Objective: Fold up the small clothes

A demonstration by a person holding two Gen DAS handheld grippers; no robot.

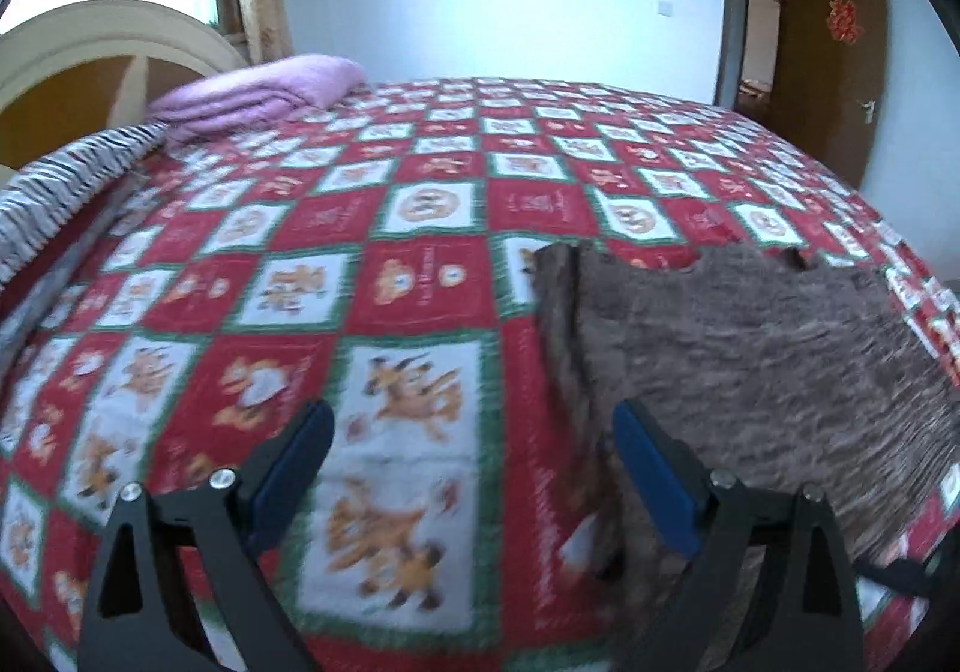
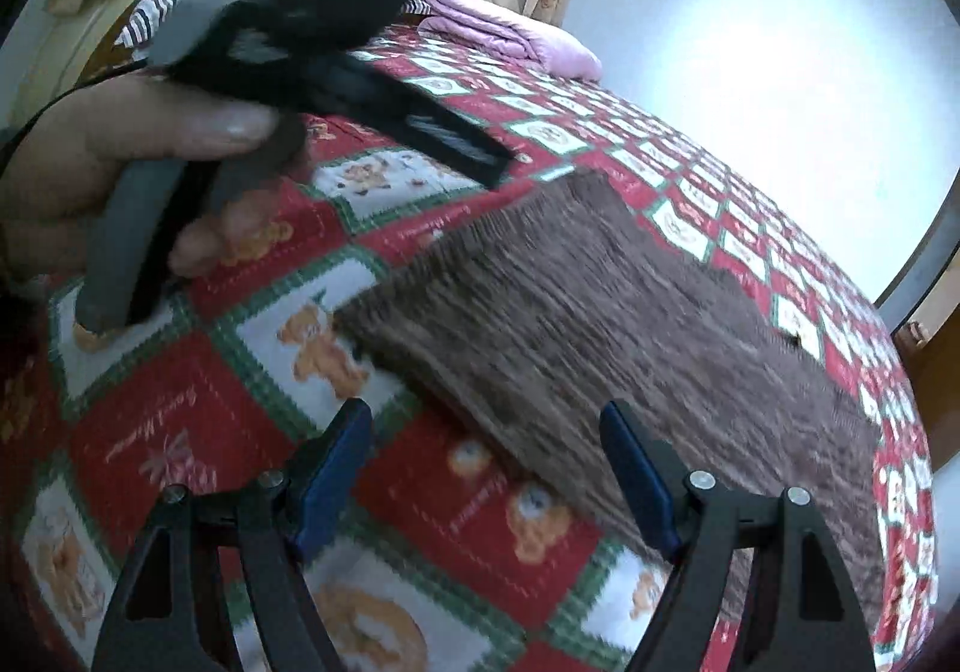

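A small brown ribbed garment (image 1: 750, 348) lies flat on the red, white and green checked bedspread (image 1: 360, 276), its neckline at the far end. My left gripper (image 1: 474, 456) is open and empty above the bedspread; its right finger is over the garment's left edge. In the right wrist view the garment (image 2: 600, 324) lies diagonally ahead. My right gripper (image 2: 486, 462) is open and empty just above the garment's near edge. The left gripper (image 2: 360, 72), held in a hand, hovers at the upper left over the bed.
A folded pink blanket (image 1: 264, 93) and a striped pillow (image 1: 66, 180) lie by the headboard (image 1: 90, 66). A window is behind them. A brown door (image 1: 834, 72) stands open at the far right. The bed's right edge is close to the garment.
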